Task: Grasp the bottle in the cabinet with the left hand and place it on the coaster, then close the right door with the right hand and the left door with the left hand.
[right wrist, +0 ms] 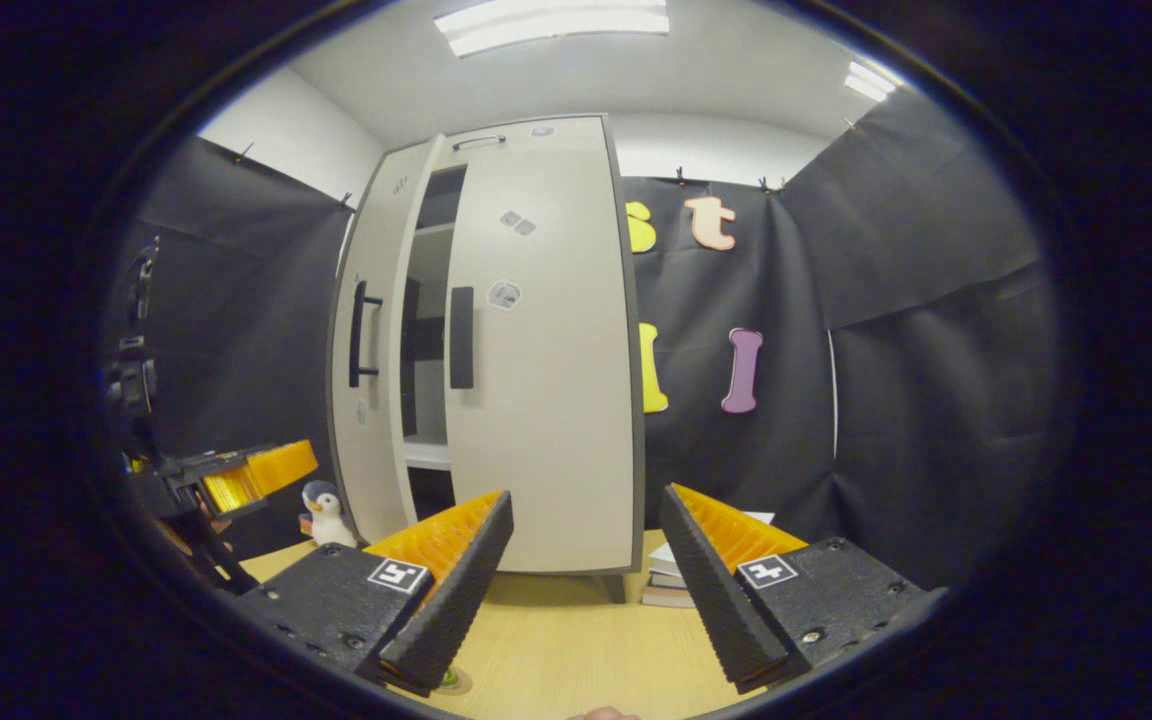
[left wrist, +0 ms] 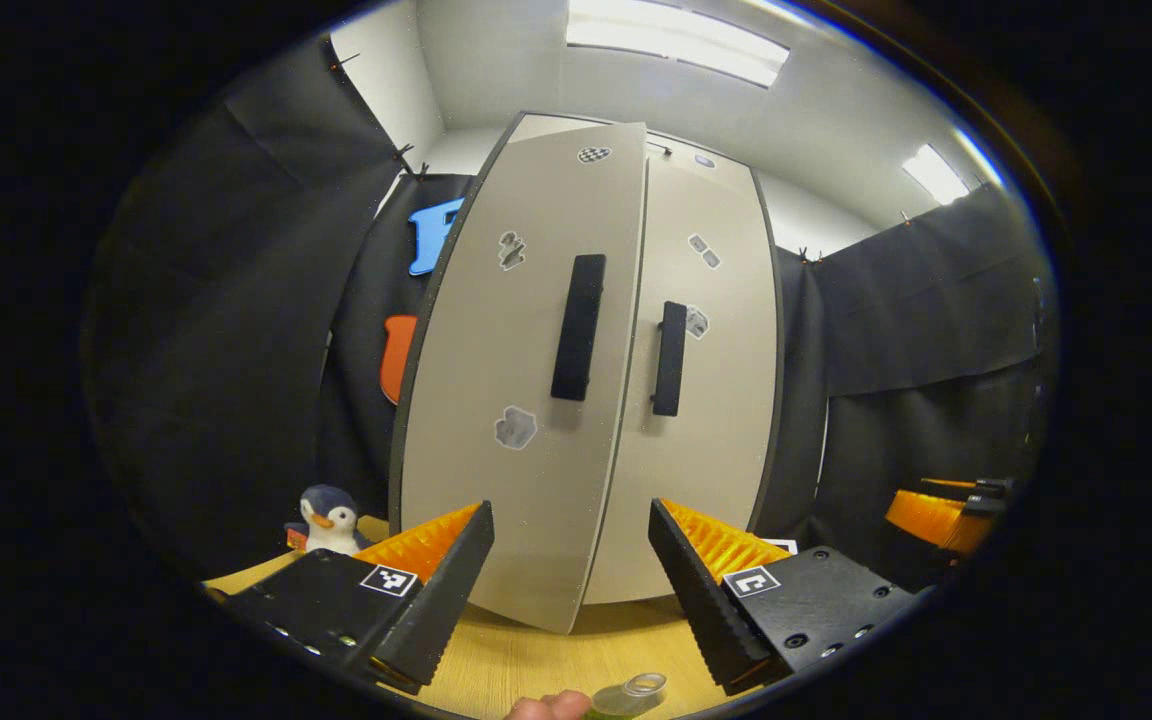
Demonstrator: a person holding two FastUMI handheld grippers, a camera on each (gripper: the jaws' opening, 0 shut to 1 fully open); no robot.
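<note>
1. Left gripper view: my left hand-held gripper [left wrist: 568, 590] is spread wide with nothing in it, pointed at the cabinet's left door [left wrist: 526, 400], which sits slightly ajar just ahead. The right door [left wrist: 711, 380] looks shut. The bottle [left wrist: 631, 695] stands on the bench [left wrist: 576, 655] just below my fingers.
2. Right gripper view: my right hand-held gripper [right wrist: 586, 580] is also wide open and empty, the cabinet [right wrist: 536, 350] ahead-left, the other gripper [right wrist: 236, 475] far left.
</note>
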